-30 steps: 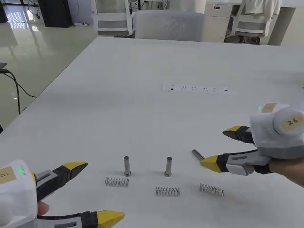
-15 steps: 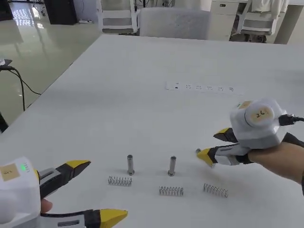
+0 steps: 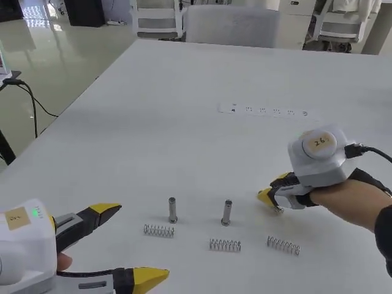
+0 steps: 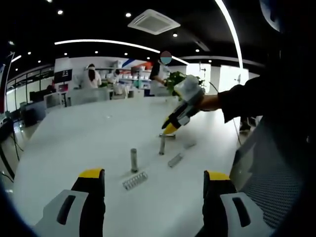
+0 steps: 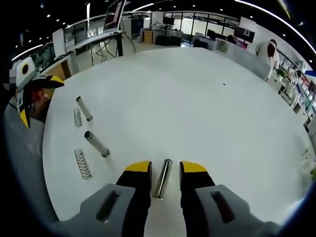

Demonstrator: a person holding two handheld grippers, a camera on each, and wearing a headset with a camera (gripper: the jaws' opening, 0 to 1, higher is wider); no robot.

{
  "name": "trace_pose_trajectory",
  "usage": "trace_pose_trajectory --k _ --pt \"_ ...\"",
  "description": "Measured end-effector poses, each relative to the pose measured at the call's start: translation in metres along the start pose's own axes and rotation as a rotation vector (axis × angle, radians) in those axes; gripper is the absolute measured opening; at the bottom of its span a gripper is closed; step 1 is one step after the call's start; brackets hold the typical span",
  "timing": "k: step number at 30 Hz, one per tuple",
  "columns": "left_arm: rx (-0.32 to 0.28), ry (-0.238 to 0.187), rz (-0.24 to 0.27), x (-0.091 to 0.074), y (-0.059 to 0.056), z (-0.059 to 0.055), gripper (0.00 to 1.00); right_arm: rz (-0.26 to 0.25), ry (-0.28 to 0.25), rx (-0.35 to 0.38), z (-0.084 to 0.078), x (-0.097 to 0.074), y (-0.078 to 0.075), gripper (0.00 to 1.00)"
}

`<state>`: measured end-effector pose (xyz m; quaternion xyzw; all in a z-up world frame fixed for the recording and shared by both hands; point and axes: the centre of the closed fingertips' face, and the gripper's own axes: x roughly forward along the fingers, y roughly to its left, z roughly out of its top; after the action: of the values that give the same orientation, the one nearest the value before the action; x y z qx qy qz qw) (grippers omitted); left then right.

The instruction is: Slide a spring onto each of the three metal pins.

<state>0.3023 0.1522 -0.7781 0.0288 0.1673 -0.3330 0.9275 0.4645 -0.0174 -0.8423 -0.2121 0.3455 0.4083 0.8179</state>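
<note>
Right gripper (image 5: pixel 165 170) low over the white table (image 3: pixel 184 122), held in a person's hand; its yellow-tipped fingers (image 5: pixel 139 168) stood slightly apart, one on each side of the fallen pin (image 5: pixel 162 178), with a thin gap showing on both sides, so not clamped; that pin lay flat on the table, lengthwise between the fingers, its far end reaching just past the tips. Left gripper (image 3: pixel 131 245) hung off to the side with its fingers (image 4: pixel 91 174) wide apart and nothing between them. First standing pin (image 3: pixel 173 209) upright just ahead of the left fingers; second standing pin (image 3: pixel 227 212) upright between the two grippers, nearer the right fingers. First spring (image 3: pixel 158 230) lay on its side just beside the base of the first standing pin; second spring (image 3: pixel 225 245) lay likewise just beside the second standing pin; third spring (image 3: pixel 283 245) lay on the table near the right fingers, apart from them. No spring sat on any pin. In the left gripper view both standing pins, the three springs and the right gripper showed beyond the open fingers, the right tips down at the fallen pin.
</note>
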Motion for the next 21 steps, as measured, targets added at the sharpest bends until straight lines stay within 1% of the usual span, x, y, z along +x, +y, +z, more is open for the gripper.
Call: trace_pose_trajectory --k 4,6,8,12,16,19,21 --pt "-0.002 0.001 -0.002 0.000 0.000 -0.001 0.78 0.004 0.012 0.028 0.000 0.007 -0.001 0.17" --pt "-0.001 0.002 -0.001 0.000 0.000 -0.001 0.78 -0.008 0.025 0.036 -0.002 0.007 -0.002 0.17" --pt "-0.003 0.000 -0.001 0.000 0.000 0.000 0.78 -0.006 0.042 0.047 -0.005 0.009 0.000 0.16" --pt "-0.006 -0.001 -0.001 -0.001 0.001 -0.001 0.78 -0.006 0.059 0.050 -0.008 0.015 -0.003 0.14" --pt "-0.007 -0.001 -0.001 -0.001 0.001 -0.001 0.78 0.000 0.076 0.058 -0.011 0.019 0.000 0.13" --pt "-0.007 0.001 -0.001 -0.001 0.001 -0.002 0.78 0.002 0.068 0.070 -0.008 0.018 0.000 0.10" --pt "-0.007 0.001 -0.001 -0.001 0.001 -0.002 0.78 -0.003 0.073 0.069 -0.008 0.017 0.000 0.08"
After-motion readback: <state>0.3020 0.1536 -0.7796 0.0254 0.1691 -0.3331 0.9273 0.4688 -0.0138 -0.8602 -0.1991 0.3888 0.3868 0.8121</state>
